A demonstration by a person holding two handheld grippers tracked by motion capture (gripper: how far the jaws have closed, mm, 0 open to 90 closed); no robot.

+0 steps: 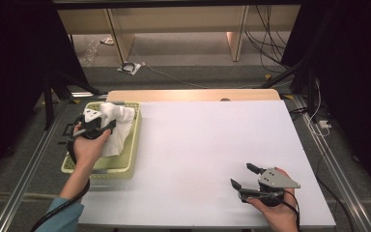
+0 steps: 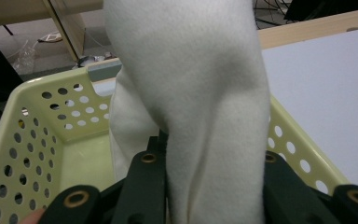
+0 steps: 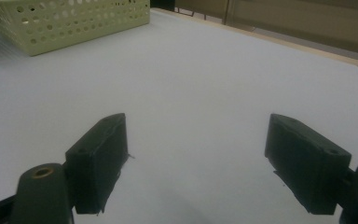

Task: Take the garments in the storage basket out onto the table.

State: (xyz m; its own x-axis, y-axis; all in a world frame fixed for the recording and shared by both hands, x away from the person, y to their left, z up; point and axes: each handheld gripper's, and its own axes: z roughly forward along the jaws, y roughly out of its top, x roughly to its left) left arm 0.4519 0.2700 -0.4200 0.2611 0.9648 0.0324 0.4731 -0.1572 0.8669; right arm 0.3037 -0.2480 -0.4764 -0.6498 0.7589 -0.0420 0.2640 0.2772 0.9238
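Pinched between the jaws of the left hand-held gripper [image 1: 107,126]: a white cloth [image 2: 191,93], bunched and rising straight ahead of the jaws, long axis running up and away from them, held over the pale green perforated basket [image 1: 134,145] at the tabletop's [image 1: 207,145] left edge. Well apart, at the near right corner: the right hand-held gripper [image 1: 244,176], jaws spread wide over bare surface, nothing between them. Nearer hand by far: the left. Likely next: lifting the cloth clear of the basket, rightward toward open tabletop.
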